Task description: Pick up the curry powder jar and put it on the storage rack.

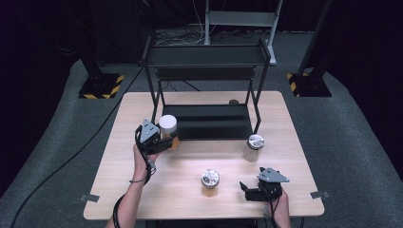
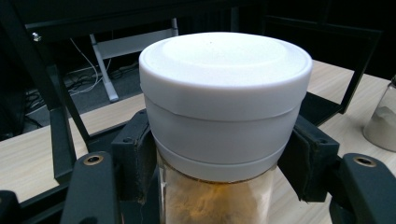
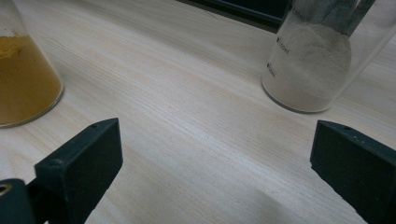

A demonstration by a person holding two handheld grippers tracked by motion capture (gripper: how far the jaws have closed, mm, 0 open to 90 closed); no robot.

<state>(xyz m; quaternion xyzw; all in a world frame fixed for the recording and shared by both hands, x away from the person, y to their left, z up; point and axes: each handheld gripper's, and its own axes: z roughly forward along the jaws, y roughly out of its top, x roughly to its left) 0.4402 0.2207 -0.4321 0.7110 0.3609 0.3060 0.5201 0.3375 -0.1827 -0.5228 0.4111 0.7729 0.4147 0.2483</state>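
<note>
The left gripper point(image 1: 164, 142) pinches a white-capped jar point(image 1: 168, 127) of orange-brown powder, its two black pads pressed against the glass just under the cap. In the left gripper view the white-capped jar point(image 2: 224, 102) stands upright between those pads point(image 2: 137, 154), the powder showing through the glass below the cap. Seen from above, the jar sits at about ten o'clock from the middle of the wooden table point(image 1: 142, 190), just at the front left corner of the black shelf rack point(image 1: 206, 121); whether its base rests on the wood or hangs just above it cannot be told.

The right gripper point(image 1: 248, 188) lies low at about five o'clock on the table, its jaws spread wide with nothing between them. In the right gripper view the bare wood runs between the two black jaws, with an amber jar point(image 3: 23, 79) at ten o'clock and a pale-powder jar point(image 3: 313, 60) at one o'clock.

From above, the amber jar point(image 1: 209, 182) with a metal lid stands just left of the right gripper, at about six o'clock from the table's middle. The pale-powder jar point(image 1: 253, 148), also metal-lidded, stands at about three o'clock, near the rack's front right leg. The two jars are well apart.
</note>
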